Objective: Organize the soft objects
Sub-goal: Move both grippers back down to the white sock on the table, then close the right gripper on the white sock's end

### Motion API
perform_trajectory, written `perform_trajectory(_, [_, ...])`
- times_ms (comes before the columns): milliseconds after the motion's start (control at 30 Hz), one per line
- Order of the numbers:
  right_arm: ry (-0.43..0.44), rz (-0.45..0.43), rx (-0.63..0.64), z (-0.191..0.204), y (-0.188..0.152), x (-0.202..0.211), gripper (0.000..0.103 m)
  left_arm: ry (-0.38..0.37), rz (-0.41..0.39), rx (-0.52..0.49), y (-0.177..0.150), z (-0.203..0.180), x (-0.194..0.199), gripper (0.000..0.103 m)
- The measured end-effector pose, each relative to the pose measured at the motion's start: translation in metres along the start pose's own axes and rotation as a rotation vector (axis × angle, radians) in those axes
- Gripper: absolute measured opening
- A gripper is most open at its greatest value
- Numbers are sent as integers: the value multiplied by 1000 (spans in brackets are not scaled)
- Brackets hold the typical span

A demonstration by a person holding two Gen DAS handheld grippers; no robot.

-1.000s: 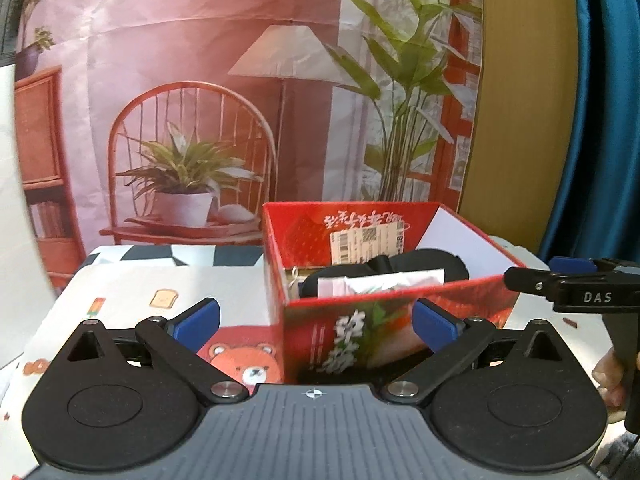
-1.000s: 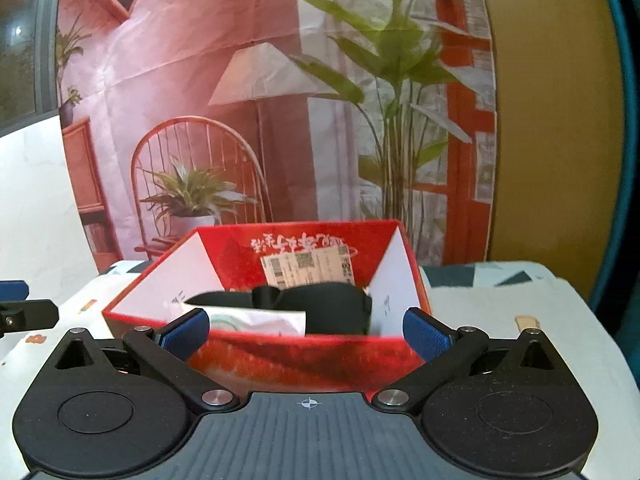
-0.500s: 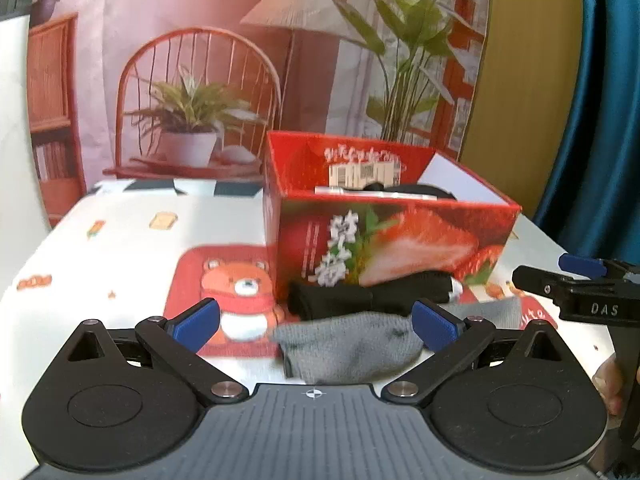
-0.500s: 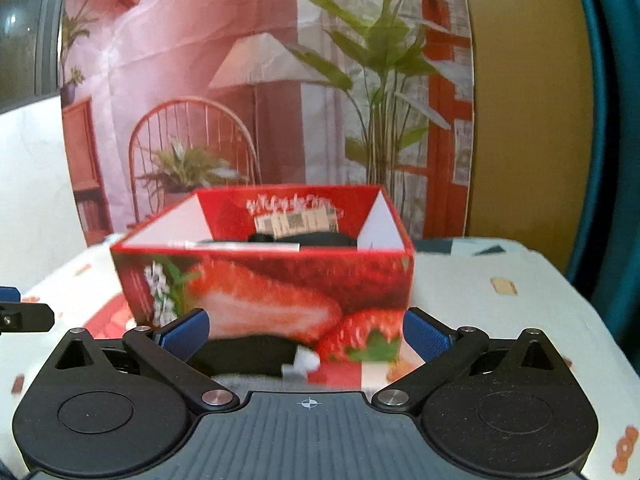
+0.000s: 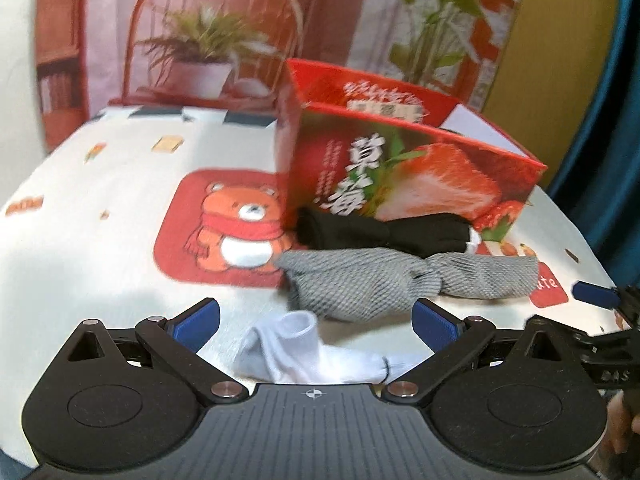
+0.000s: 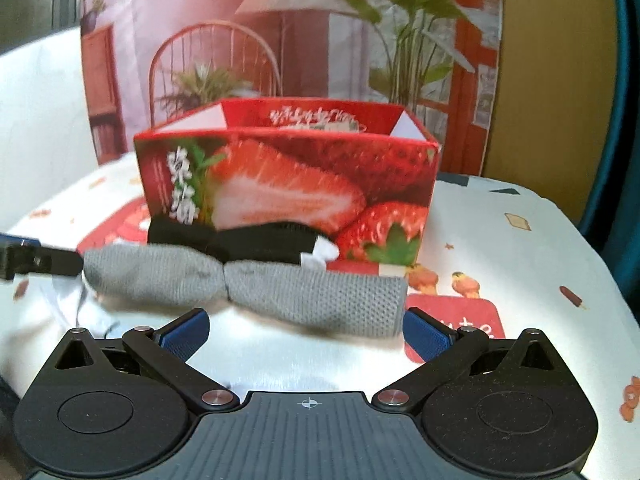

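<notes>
**Both tools come down to the socks in front of the box**

Compared with one second ago, both cameras have dropped from looking into the strawberry box (image 5: pixel 404 168) to looking along the surface (image 5: pixel 100 208), so the socks before the box now fill the lower part of each view. The white sock, which was hidden earlier, has come into sight.

The left tool (image 5: pixel 316 320) has its fingers wide apart and holds nothing. The white sock (image 5: pixel 304 352) lies between them, close to the camera, so I judge it is the next thing to be taken. The right tool (image 6: pixel 306 330) is also spread apart and empty, and it faces the grey sock (image 6: pixel 248 284), whose right end lies just beside the right finger.

The black sock (image 5: pixel 380 234) lies against the foot of the box, touching the front wall. The grey sock lies just in front of it, touching or nearly touching, and the white one is nearest to the person. They seem to be laid out in a row so that each can be picked separately.

The grey sock is a coarse knit, pinched in the middle like a bow. The black one is smooth and flat, with a white tip. The white sock is thin and crumpled, its cuff standing open. The box is stiff printed cardboard, open on top.
</notes>
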State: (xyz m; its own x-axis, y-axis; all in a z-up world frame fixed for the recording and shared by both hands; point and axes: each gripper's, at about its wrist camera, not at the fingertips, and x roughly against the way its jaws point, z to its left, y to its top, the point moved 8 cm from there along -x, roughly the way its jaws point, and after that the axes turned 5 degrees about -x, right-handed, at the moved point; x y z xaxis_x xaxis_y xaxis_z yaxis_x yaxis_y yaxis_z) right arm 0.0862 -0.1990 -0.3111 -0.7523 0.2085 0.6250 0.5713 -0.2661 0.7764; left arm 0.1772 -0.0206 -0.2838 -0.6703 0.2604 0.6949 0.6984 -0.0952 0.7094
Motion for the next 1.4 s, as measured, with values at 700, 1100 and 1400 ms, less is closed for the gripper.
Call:
perform_trajectory(700, [28,223,26,-3,-32,-10,70,8,84,70,-20,12,-11,90])
perform_trajectory(1100, [38,195,31,-1,-29,-20,51,-1,107,82,-24,13,-18,77])
perform_trajectory(1400, [41,167,14,-5,-26,-29,51,3,105,100,-24,18,-19,69])
